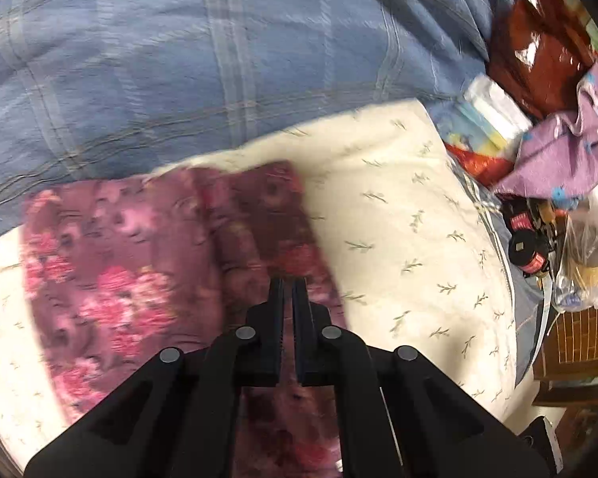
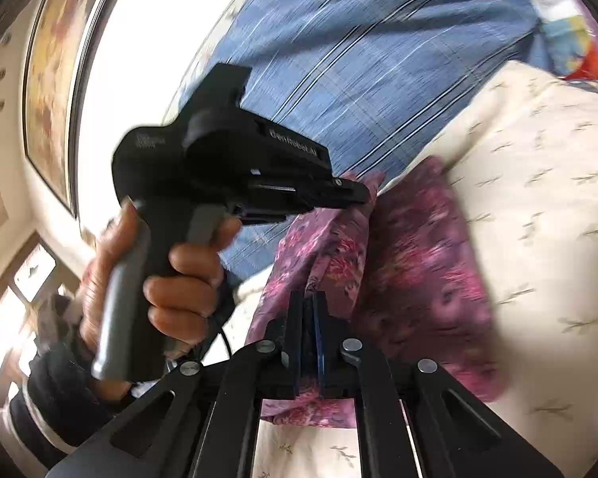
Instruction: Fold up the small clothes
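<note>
Both grippers are clamped on the floral garment [image 1: 147, 263], which lies on the cream pillow [image 1: 410, 207] w/ blue plaid bedding [image 1: 179, 59] toward 12 o'clock. Left gripper [image 1: 288, 285] pinches its near edge; right gripper [image 2: 309, 298] pinches a raised fold, w/ the left hand [image 2: 171, 275] at 9 o'clock of it.

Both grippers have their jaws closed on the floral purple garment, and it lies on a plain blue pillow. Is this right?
Not quite. Both the left gripper and the right gripper do pinch the floral purple garment, but the left wrist view shows it on a cream pillow with a leaf print; the blue plaid bedding lies behind.
</note>
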Action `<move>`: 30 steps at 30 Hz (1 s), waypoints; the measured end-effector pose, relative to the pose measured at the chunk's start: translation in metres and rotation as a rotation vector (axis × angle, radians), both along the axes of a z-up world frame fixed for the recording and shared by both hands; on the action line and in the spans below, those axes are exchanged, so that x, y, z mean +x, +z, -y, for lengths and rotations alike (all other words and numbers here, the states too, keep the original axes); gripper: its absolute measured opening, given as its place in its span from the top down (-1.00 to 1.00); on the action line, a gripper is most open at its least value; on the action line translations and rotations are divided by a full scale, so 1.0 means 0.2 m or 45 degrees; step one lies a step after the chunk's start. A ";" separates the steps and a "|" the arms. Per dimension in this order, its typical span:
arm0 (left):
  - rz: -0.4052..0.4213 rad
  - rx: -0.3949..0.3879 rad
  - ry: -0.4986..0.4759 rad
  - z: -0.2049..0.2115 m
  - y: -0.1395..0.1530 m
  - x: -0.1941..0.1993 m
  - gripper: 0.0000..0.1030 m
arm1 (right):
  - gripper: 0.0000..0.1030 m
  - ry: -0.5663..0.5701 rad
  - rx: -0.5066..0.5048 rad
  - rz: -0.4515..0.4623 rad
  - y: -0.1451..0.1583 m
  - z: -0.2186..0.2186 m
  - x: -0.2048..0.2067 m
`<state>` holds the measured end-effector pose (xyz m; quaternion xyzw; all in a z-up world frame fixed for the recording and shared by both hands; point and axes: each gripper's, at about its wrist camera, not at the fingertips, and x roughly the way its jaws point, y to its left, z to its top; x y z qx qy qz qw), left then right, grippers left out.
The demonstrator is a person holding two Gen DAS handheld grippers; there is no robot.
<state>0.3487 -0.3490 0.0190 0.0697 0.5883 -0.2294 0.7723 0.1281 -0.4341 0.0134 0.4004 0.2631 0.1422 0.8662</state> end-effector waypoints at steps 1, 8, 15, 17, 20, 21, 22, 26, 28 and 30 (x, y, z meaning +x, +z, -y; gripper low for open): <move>-0.013 0.003 0.008 0.03 -0.03 -0.01 0.95 | 0.97 -0.022 -0.003 -0.043 -0.03 0.04 0.00; -0.040 0.194 0.026 -0.01 -0.01 0.12 -0.06 | 0.65 0.051 0.183 -0.207 -0.21 0.09 0.09; -0.107 0.329 -0.016 0.01 -0.07 0.12 -0.43 | 0.13 0.179 0.080 -0.152 -0.17 -0.08 0.15; -0.110 0.453 -0.051 0.06 -0.15 0.10 -0.43 | 0.14 0.235 0.070 -0.136 -0.16 -0.14 0.15; -0.110 0.618 -0.016 0.05 -0.24 0.09 -0.43 | 0.14 0.229 0.004 -0.148 -0.17 -0.17 0.16; -0.126 0.565 0.024 0.02 -0.23 0.10 -0.38 | 0.14 0.215 0.021 -0.162 -0.19 -0.16 0.17; -0.139 0.528 0.050 -0.01 -0.22 0.11 -0.08 | 0.16 0.207 0.028 -0.176 -0.21 -0.16 0.17; -0.132 0.345 0.113 -0.10 -0.14 0.10 0.82 | 0.77 0.183 -0.107 -0.224 -0.24 -0.21 0.21; -0.071 0.298 0.122 -0.12 -0.10 0.07 0.83 | 0.83 0.170 -0.043 -0.213 -0.25 -0.21 0.21; -0.033 0.235 0.121 -0.14 -0.04 0.04 0.83 | 0.85 0.140 0.075 -0.167 -0.24 -0.15 0.19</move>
